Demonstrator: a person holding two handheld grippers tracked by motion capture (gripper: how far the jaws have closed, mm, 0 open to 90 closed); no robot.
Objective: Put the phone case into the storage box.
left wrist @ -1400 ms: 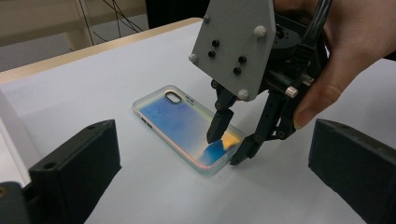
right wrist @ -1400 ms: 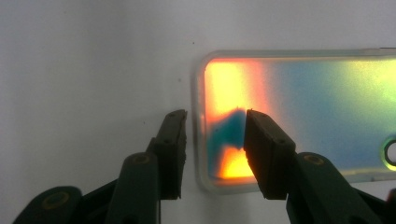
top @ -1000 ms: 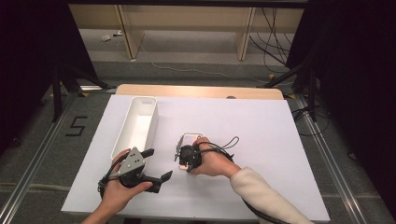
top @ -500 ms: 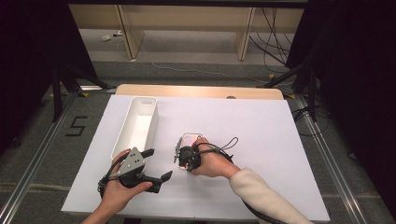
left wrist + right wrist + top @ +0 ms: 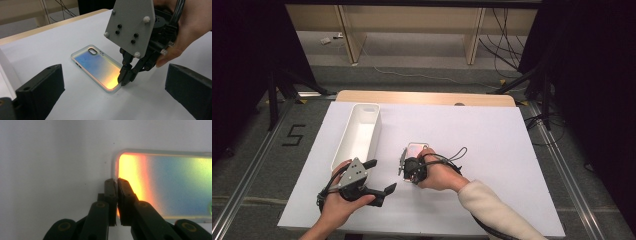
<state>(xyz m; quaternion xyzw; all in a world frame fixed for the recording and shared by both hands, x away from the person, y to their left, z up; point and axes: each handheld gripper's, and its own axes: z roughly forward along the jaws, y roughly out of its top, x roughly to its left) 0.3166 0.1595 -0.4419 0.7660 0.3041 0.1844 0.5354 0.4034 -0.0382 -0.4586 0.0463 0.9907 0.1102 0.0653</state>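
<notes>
An iridescent clear phone case [image 5: 418, 149] [image 5: 96, 65] [image 5: 170, 182] lies flat on the white table [image 5: 492, 135]. My right gripper [image 5: 409, 159] [image 5: 124, 80] [image 5: 116, 181] points down at the case's near end. Its jaws have just been closing and now pinch the case's rim, one jaw inside the case and one outside. My left gripper [image 5: 379, 176] is held low at the front left, apart from the case, jaws open with nothing between them. It looks across at the case and the right hand.
A long white bin [image 5: 373, 131] stands on the table's left side, just beyond the left gripper. A wooden strip [image 5: 427, 98] runs along the table's far edge. Cables trail from the right gripper toward the right.
</notes>
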